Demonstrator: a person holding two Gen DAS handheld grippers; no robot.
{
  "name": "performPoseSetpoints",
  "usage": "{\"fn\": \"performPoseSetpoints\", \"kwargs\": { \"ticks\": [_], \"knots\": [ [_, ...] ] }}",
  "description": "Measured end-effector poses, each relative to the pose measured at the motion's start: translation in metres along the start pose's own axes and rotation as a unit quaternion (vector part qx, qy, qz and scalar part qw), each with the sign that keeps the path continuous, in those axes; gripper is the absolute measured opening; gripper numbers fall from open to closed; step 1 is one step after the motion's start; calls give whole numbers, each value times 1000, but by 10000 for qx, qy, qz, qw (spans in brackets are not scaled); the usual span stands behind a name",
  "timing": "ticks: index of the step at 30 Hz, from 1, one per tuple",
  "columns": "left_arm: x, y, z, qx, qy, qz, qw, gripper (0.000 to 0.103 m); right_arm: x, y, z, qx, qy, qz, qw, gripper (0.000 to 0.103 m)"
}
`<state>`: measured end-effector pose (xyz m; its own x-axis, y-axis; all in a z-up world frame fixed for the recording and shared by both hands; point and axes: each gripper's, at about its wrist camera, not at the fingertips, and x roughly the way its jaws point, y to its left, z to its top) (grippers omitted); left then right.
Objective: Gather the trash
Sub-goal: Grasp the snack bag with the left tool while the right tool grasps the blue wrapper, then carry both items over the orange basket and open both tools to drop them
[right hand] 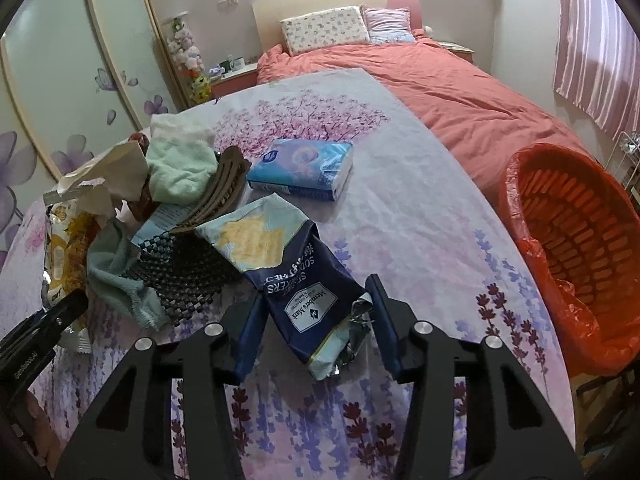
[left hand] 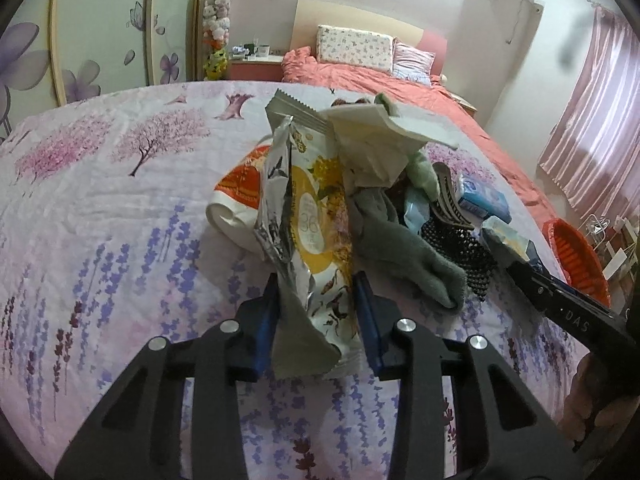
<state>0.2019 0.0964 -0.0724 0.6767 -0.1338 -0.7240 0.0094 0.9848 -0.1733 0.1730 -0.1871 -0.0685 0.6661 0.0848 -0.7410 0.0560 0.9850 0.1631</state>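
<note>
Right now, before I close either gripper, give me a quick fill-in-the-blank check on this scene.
1. Between the fingers of the left gripper lies a snack wrapper that is yellow and ____.
2. The dark blue bag lies between the fingers of the ____ gripper.
3. The basket is lined with a ____ bag.
4. The tissue pack is coloured ____.

Missing words: silver; right; red; blue

"Member's Mark" on blue bag [right hand: 308, 300]; "36" on yellow wrapper [left hand: 316, 232].
</note>
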Motion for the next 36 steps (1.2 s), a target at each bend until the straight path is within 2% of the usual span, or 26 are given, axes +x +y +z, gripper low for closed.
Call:
{"fn": "performPoseSetpoints", "kwargs": {
  "ticks": [9,18,27,36],
  "knots": [
    [-27,3,4,100,-284,132,9995,36,-18,-8,3,104,-229,51,9997,49],
    [-61,-12,9,222,-597,-52,9980,36,-47,-24,4,352,-613,102,9974,49],
    [-81,-61,14,533,-768,-502,9944,36,-74,-48,4,579,-1068,-97,9925,49],
    [-84,-136,18,999,-798,-1235,9841,36,-101,-93,2,993,-1557,-568,9812,49]
  ]
}}
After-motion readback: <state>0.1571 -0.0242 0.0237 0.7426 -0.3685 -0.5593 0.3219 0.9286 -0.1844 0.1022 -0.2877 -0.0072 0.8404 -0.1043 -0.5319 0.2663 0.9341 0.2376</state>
